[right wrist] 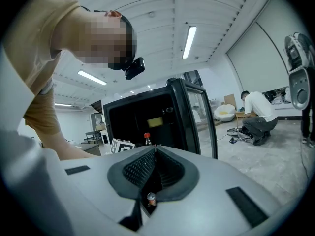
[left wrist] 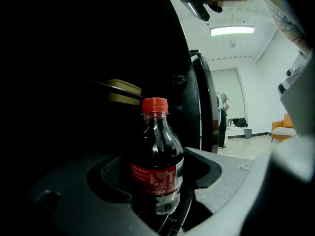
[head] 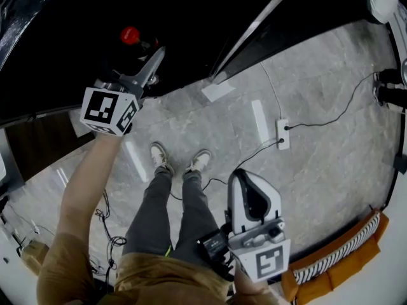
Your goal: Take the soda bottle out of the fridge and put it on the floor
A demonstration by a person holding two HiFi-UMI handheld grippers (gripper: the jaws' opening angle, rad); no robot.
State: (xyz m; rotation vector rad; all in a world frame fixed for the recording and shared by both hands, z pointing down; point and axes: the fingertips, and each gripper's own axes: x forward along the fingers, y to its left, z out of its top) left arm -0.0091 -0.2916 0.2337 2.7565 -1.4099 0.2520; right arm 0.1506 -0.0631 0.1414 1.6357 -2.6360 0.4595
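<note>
Bottle [left wrist: 157,166]: dark soda with a red cap and red label, upright, inside the fridge [right wrist: 138,100], towards the front of its dark interior
Bottle's base: hidden between the jaws, so I could not tell whether it rested on the shelf or was lifted
Left gripper [head: 154,61]: reached into the fridge, jaws on either side of the bottle's lower body and clenched on it, pads against both sides as far as the left gripper view showed
Right gripper [right wrist: 154,151]: held low by the person's body, well apart from the fridge, jaws pressed together with nothing between them
Door [left wrist: 199,102]: stood open, just beside the bottle on its right
Behind the bottle: a yellow thing [left wrist: 123,90], too dim to name
Floor [head: 318,157]: grey stone with cables and a socket strip [head: 283,134], bare between the fridge and the person's shoes
Done, by my judgement: door opened, reach made, grip taken
Left to do: draw the bottle out past the door, lower it, stand it on the floor, let go
Progress: early, since the bottle was not yet out of the fridge
</note>
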